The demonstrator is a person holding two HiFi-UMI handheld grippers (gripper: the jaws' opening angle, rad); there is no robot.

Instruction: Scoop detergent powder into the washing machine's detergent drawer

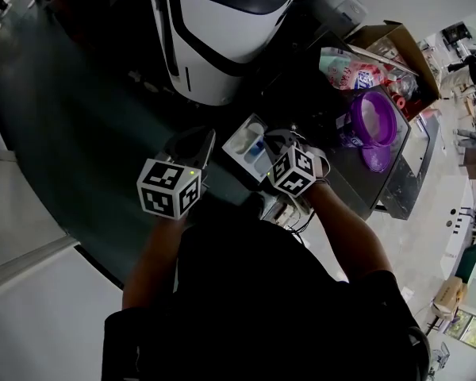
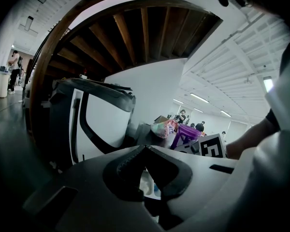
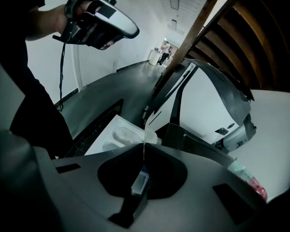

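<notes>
R gripper (image 3: 144,147): jaws closed on the thin handle of a clear scoop (image 3: 149,136), w/ the scoop's tip poking out just over the detergent drawer (image 1: 239,141). Drawer is pulled open, white, w/ something blue in one compartment. What's in the scoop can't be made out.

L gripper (image 2: 145,148): jaws shut tip to tip, nothing btwn them. It's held just left of the drawer and slightly nearer the person, not touching it.

Right of the drawer, on a dark top (image 1: 357,173), is a purple tub (image 1: 373,119) w/ pale powder inside. Past the tub, further from the drawer, are a pink-and-blue detergent bag (image 1: 347,71) and an open cardboard box (image 1: 401,42). Beyond the drawer, well apart from it, stands a white-and-black machine (image 1: 222,30).
</notes>
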